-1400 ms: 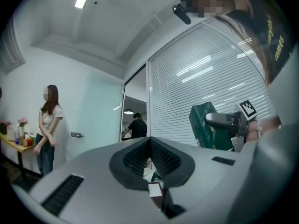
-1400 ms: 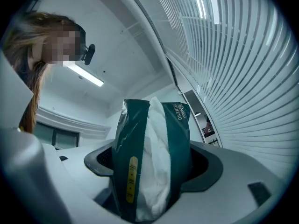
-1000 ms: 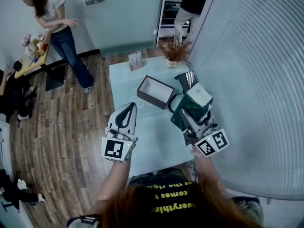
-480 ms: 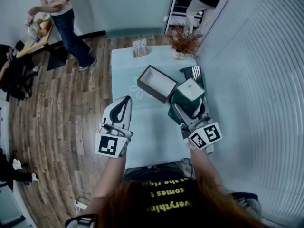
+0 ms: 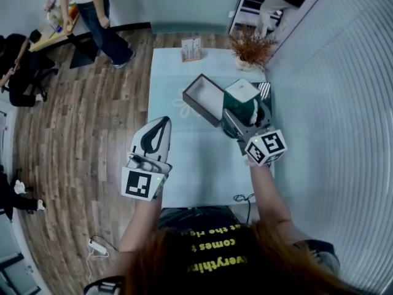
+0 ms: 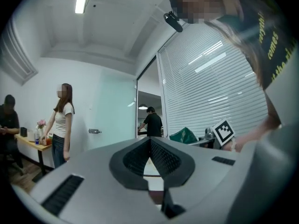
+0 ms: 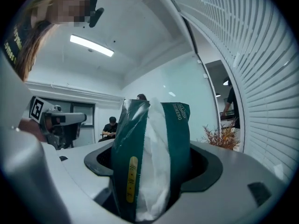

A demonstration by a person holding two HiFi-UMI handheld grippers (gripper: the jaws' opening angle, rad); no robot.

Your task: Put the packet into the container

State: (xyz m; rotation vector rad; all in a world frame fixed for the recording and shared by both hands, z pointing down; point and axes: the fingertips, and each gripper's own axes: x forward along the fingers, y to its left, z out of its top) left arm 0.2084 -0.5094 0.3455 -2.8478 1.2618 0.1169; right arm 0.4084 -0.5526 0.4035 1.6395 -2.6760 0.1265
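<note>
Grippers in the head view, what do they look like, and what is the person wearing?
Both are white-grey moulded shells with dark ribbed insides: the left gripper and the right gripper. Each carries a white cube with black square markers. The person wears a dark shirt with yellow lettering.

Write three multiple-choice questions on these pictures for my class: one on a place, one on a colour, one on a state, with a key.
1. Where does the container stand? A on the floor; B on the table; C on a chair.
2. What colours has the packet? A red and black; B blue; C green and white.
3. How is the right gripper? A open, empty; B shut on the packet; C shut, empty.
Key: B, it sits on the pale tabletop; C, the right gripper view shows green film and white; B, its jaws clamp the packet.
</note>
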